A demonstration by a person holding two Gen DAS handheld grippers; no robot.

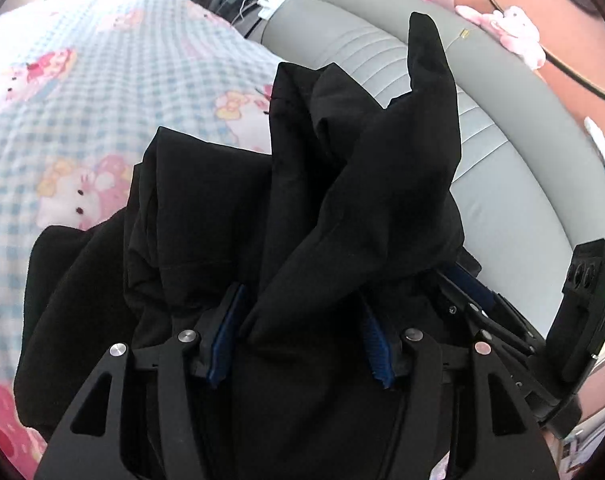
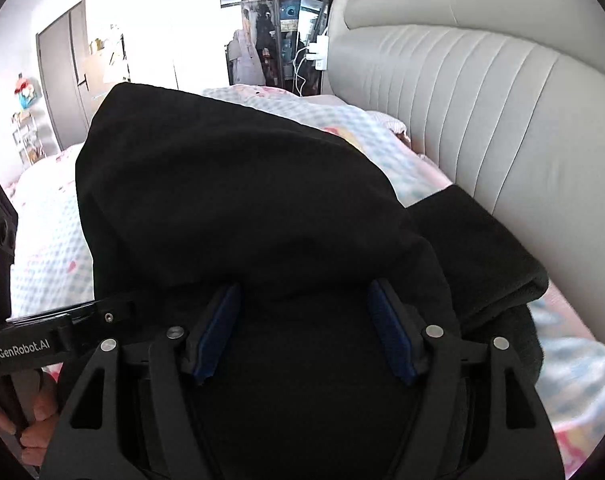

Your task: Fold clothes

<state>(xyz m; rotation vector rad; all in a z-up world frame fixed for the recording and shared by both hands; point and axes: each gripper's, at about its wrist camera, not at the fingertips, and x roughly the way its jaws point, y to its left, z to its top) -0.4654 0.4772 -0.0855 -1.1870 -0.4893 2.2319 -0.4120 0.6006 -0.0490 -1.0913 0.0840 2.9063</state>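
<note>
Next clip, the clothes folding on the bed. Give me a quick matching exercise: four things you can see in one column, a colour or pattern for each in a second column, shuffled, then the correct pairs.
Things:
1. bunched fabric garment
2. ribbed padded headboard
3. cartoon-print bedsheet
4. ridged gripper pads

Colours or patterns:
A. pale blue check with pink figures
B. dark blue
C. black
D. light grey

Pairs: 1-C, 2-D, 3-A, 4-B
</note>
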